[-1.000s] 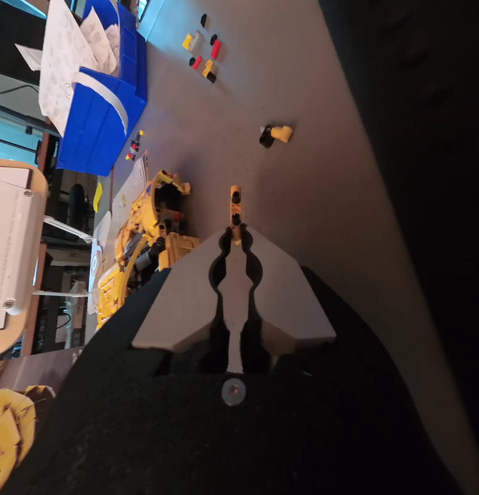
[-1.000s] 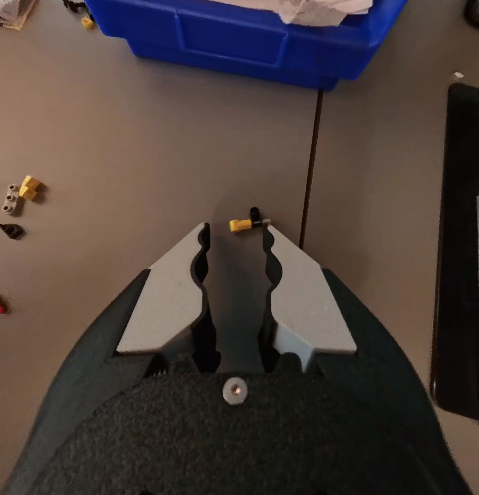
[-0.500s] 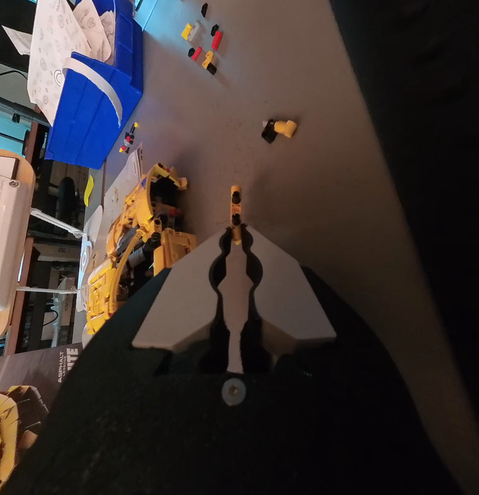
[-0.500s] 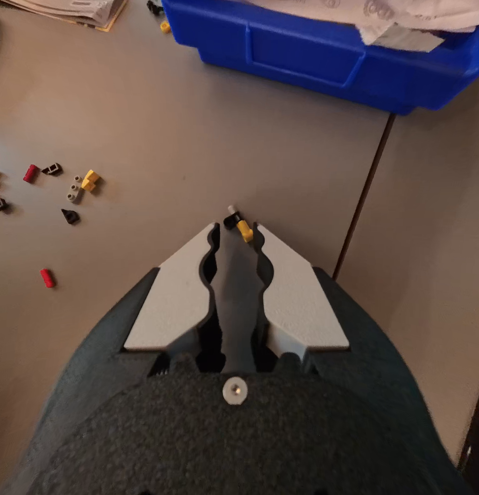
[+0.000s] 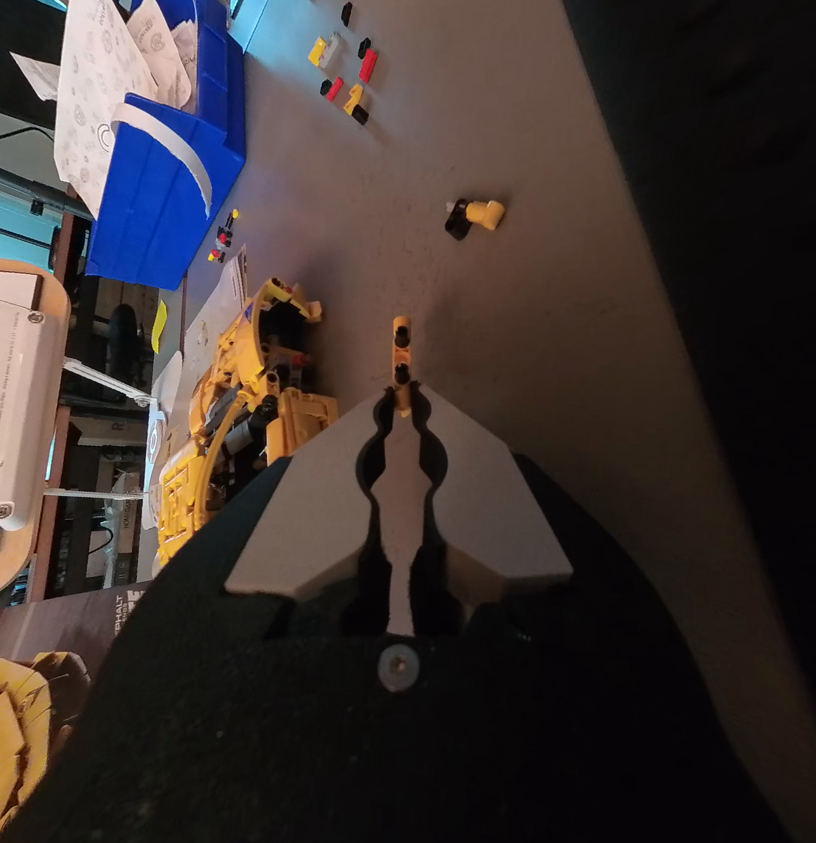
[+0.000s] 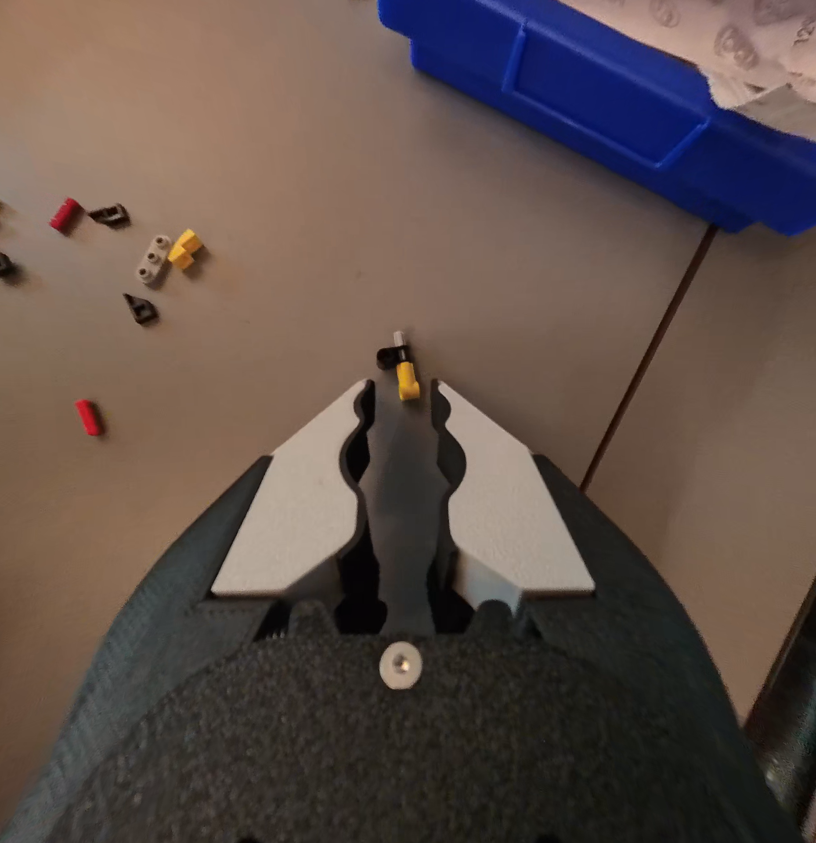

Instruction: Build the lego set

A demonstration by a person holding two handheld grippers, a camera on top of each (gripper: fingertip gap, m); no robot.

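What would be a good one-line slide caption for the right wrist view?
Right gripper, open, straddles a small yellow-and-black piece on the table near a blue bin.

Open desk point(image 6: 306, 137) ahead of right gripper point(image 6: 402, 387); blue bin point(image 6: 602, 100) blocking far right, scattered lego pieces point(image 6: 155, 260) cluttering left.

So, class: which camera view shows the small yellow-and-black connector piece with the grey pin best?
The right wrist view: the small yellow-and-black connector piece with the grey pin lies sharp and central, just ahead of the open right gripper. The left wrist view shows it farther off on the table.
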